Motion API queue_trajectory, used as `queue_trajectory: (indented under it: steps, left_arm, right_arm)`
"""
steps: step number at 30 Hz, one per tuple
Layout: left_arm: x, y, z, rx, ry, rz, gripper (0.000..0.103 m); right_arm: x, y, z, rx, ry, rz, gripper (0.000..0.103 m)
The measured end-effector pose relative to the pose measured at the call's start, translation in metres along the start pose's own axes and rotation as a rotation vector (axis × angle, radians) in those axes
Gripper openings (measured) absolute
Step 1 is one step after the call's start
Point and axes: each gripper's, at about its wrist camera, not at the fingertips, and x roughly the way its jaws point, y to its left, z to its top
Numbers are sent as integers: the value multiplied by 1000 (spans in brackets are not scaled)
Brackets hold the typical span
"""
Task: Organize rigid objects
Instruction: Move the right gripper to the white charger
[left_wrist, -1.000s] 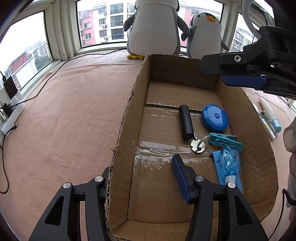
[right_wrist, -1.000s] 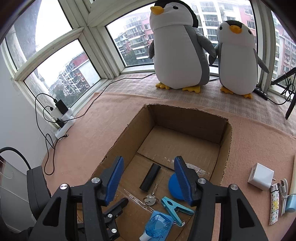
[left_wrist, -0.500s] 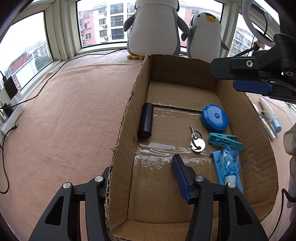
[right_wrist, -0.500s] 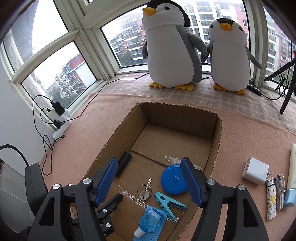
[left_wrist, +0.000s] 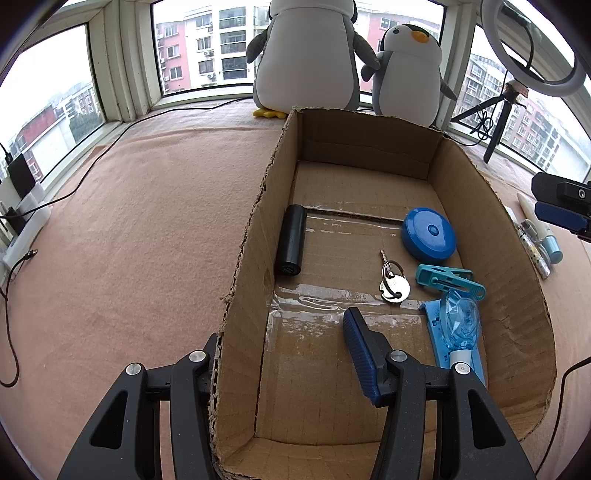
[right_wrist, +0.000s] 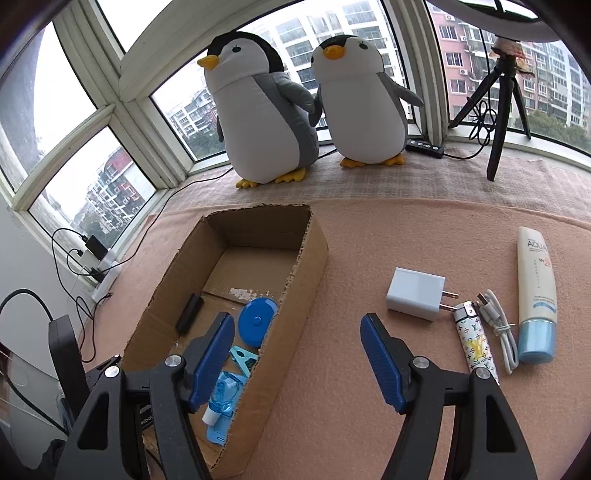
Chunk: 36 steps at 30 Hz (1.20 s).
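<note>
Pink carpet (right_wrist: 369, 236) below a bay window carried the scene. Going outward from the right gripper (right_wrist: 297, 356), its jaws stood wide apart and empty, having swung from above the box (right_wrist: 295, 295) to straddle the box's right wall, aimed toward the items still on the carpet. Nearest lay the lighter (right_wrist: 474, 339), long axis running away from the camera; beyond it sat the charger (right_wrist: 415, 293), prongs pointing right toward the cable (right_wrist: 496, 323) and the tube (right_wrist: 535, 291), which lay lengthwise with its cap toward the gripper. The left gripper (left_wrist: 280, 354) was also open, unmoved, one finger outside the box's left wall and one inside. Within the box the black cylinder (left_wrist: 291, 240) had rolled from the middle to rest against the left wall, long axis parallel to that wall, an end facing the camera; the keys (left_wrist: 393, 282), disc (left_wrist: 428, 236), clip (left_wrist: 448, 280) and blister pack (left_wrist: 456, 328) lay at the right. That drop looked complete, so fetching the next item likely followed.
</note>
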Motion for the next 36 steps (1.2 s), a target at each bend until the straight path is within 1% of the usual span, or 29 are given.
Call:
queue_trajectory:
  steps: [7,13,18,23,30,36]
  left_arm:
    - [0,0,0,0,0,0,57]
    - [0,0,0,0,0,0,57]
    - [0,0,1,-2,0,-1,57]
    - [0,0,1,-3,1,-1,57]
    - [1,0,2,-7,1,-3,57]
    - [1,-1,2,-7,1,-2,57]
  right_arm:
    - [-5,-41,5,72,-8,-72,67]
    - [8,-60,14,112,2,-121,67]
    - [27,-57,18,101,22,-151,67]
    - [44,-49,20,75,34,-238,67]
    - [63,-47,22,71,86,-303,67]
    - [70,-45,22,50,103,-333,67]
